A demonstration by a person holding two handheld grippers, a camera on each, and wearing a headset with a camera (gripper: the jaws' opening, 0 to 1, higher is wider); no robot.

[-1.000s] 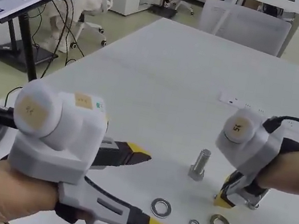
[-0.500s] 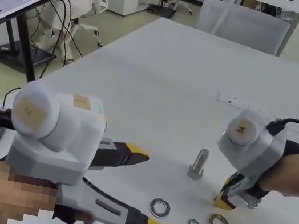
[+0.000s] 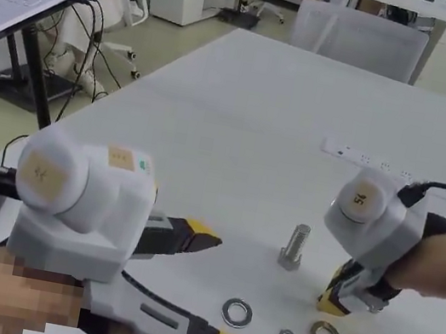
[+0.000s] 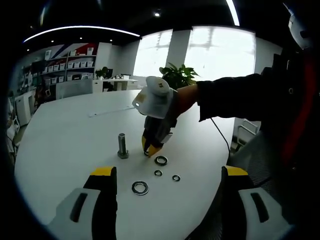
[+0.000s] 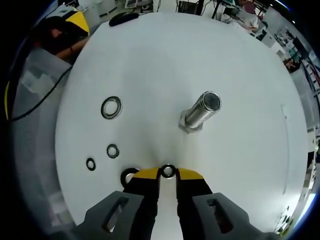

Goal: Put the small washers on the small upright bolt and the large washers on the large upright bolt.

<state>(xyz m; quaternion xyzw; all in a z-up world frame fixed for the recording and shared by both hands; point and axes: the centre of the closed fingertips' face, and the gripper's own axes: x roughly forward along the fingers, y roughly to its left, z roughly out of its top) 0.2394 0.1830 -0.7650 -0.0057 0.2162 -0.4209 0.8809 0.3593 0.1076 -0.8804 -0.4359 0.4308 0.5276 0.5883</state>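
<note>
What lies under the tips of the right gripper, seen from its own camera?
A small ring sits between the right gripper's tips. One jaw covers part of a large washer. What stands below the ring is hidden.

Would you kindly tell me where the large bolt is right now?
In the head view the large bolt stands upright on the table, right of centre, just left of the right gripper and beyond the washers.

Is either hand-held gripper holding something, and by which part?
The right hand-held gripper pinches a small metal ring by its rim, between its yellow tips. The left hand-held gripper is open, holding nothing.
</note>
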